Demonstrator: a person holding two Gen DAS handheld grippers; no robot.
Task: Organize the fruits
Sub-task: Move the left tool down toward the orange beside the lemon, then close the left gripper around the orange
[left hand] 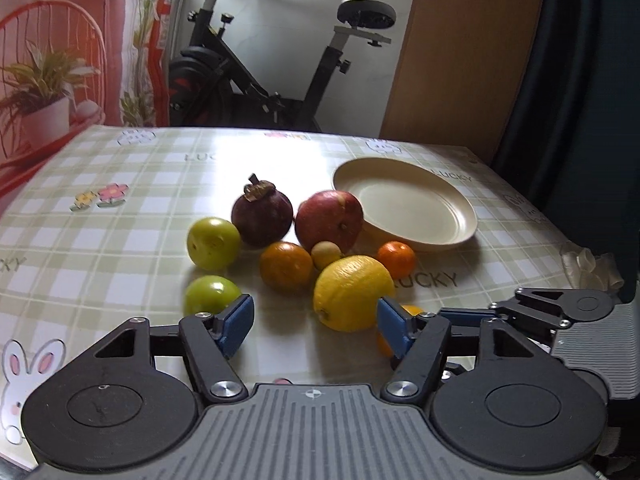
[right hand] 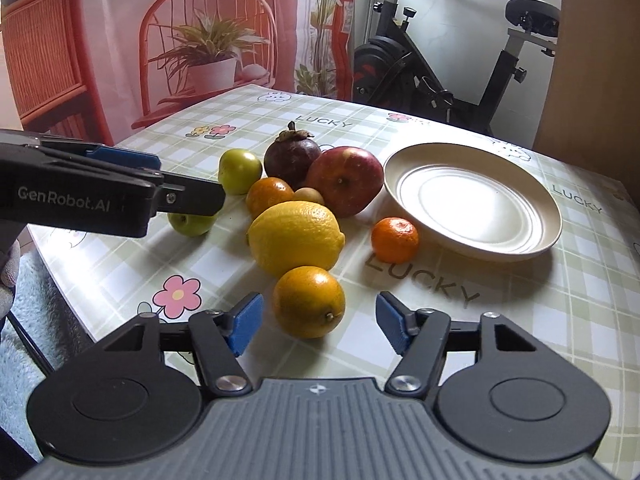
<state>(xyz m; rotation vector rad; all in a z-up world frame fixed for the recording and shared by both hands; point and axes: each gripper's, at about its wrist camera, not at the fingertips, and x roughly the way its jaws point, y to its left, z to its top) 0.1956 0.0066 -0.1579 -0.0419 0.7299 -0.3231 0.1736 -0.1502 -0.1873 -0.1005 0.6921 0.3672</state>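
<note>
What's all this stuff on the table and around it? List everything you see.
Plate: one, cream, right side of table, empty.
Apple: one, red, beside plate.
Mangosteen: one, dark purple, behind apple.
Lemon: one, yellow, middle.
Oranges: three, orange, around lemon.
Green fruits: two, left side.
Small fruit: one, yellowish, between apple and lemon.
Tablecloth: checked green.
Bike: black, behind table.
Left gripper: fingers open.
Right gripper: fingers open, nearest orange between them.
</note>
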